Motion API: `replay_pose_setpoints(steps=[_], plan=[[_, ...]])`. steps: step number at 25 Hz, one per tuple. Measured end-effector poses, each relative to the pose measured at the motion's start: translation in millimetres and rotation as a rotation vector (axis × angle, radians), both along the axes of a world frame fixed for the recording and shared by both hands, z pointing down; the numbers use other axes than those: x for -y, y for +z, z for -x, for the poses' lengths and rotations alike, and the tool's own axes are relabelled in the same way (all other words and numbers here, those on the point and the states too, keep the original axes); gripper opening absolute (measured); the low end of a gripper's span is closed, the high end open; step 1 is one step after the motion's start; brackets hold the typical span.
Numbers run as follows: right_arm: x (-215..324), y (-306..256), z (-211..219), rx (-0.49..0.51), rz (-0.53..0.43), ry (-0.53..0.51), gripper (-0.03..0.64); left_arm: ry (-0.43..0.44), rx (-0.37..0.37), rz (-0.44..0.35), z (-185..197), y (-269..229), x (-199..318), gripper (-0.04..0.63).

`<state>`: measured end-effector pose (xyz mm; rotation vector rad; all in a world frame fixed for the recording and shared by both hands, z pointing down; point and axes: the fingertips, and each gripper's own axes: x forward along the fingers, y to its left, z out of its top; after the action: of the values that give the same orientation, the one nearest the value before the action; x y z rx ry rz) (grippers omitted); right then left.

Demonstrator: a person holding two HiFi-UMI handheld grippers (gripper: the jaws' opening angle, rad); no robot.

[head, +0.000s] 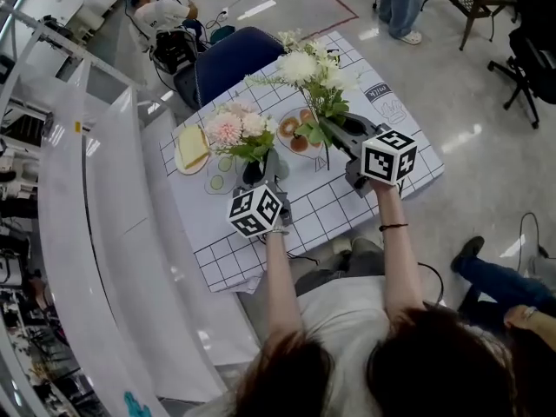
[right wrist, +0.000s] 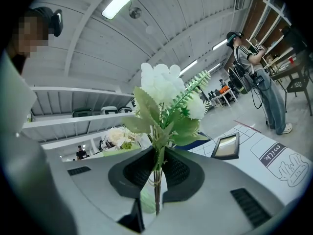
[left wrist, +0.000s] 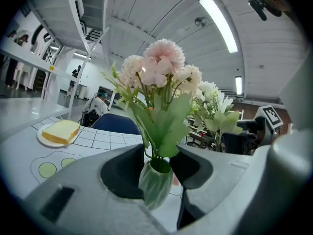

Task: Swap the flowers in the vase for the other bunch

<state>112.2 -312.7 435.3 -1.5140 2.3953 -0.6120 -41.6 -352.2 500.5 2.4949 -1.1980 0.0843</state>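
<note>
Jaws of left gripper point(left wrist: 157, 164) clasp the vase point(left wrist: 155, 186); right gripper point(right wrist: 157, 169) jaws pinch white bunch point(right wrist: 166, 89) stems, at vase's 2 o'clock.

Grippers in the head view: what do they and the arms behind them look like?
The left gripper and right gripper both have grey bodies, black jaw pads and a cube covered in black-and-white square markers. The person wears a white short-sleeved top and a thin dark band on the right wrist.
</note>
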Motion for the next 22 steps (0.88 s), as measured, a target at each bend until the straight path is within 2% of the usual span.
replay_pose_setpoints(steps=[7,22], plan=[[-7,-5,-8,-0.007,-0.001,0.009,0.044,-0.012,0.02,-0.018,0,-5,-2,0.112],[-8,-15,0,-0.022,-0.014,-0.029,0.044,-0.049,-0.01,-0.057,10,-26,-2,0.092]])
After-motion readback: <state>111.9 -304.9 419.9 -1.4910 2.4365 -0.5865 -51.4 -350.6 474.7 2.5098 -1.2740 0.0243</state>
